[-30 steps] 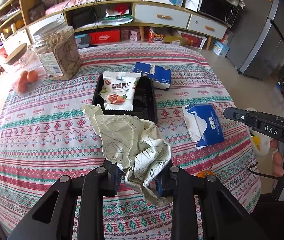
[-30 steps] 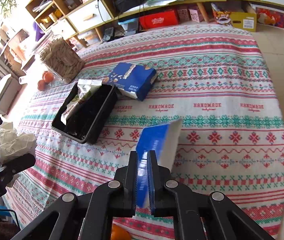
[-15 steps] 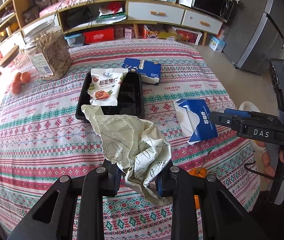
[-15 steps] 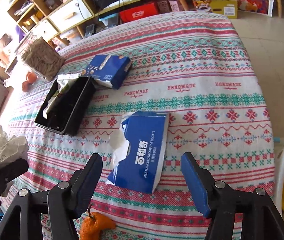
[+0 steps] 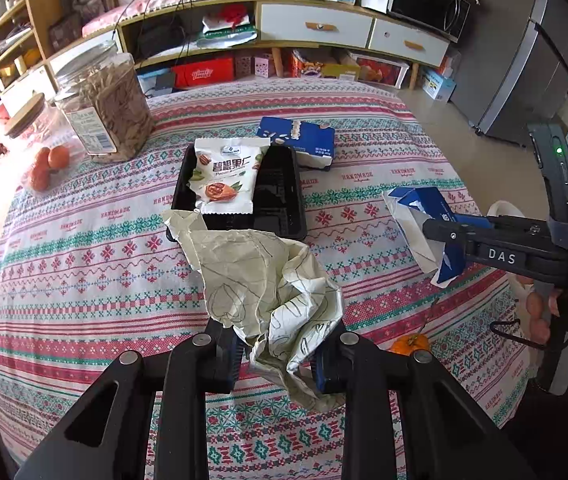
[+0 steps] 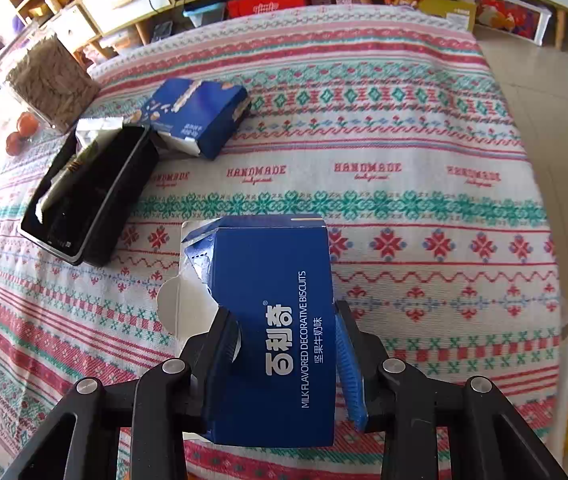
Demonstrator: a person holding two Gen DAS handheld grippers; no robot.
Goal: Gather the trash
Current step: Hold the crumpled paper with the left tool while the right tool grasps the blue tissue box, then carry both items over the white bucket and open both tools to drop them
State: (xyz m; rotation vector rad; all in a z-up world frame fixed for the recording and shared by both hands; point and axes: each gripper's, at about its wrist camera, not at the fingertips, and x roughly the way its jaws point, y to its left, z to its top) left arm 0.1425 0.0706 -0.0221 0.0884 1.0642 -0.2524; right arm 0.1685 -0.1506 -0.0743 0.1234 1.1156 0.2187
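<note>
Half a second ago my right gripper (image 6: pixel 286 354) stood wide apart over the blue biscuit box (image 6: pixel 272 320) lying on the tablecloth (image 6: pixel 384 128); now both fingers press its sides and the box sits clamped between them, its torn flap splayed open at about 10 o'clock. From the left wrist view the same box (image 5: pixel 424 232) hangs off the cloth at 3 o'clock, tilted, pinched in the right gripper (image 5: pixel 450 236), with my right hand (image 5: pixel 564 320) wrapped round the handle below it. My left gripper (image 5: pixel 278 354) is closed on the crumpled paper (image 5: pixel 268 284), which bulges up between the fingers and hides part of the near rim of the black tray (image 5: pixel 280 204) at 12 o'clock. A nut snack packet (image 5: pixel 226 176) lies in the tray's left half, leaning over its far rim. Just past the tray's far right corner, at about 1 o'clock, rests a second blue carton (image 5: pixel 298 142); I cannot tell whether it touches the tray. At 10 o'clock stands a clear jar of seeds (image 5: pixel 104 108) with some oranges (image 5: pixel 50 160) to its left. A small orange fruit (image 5: pixel 410 344) lies on the cloth at my left gripper's right side, under the raised box.
</note>
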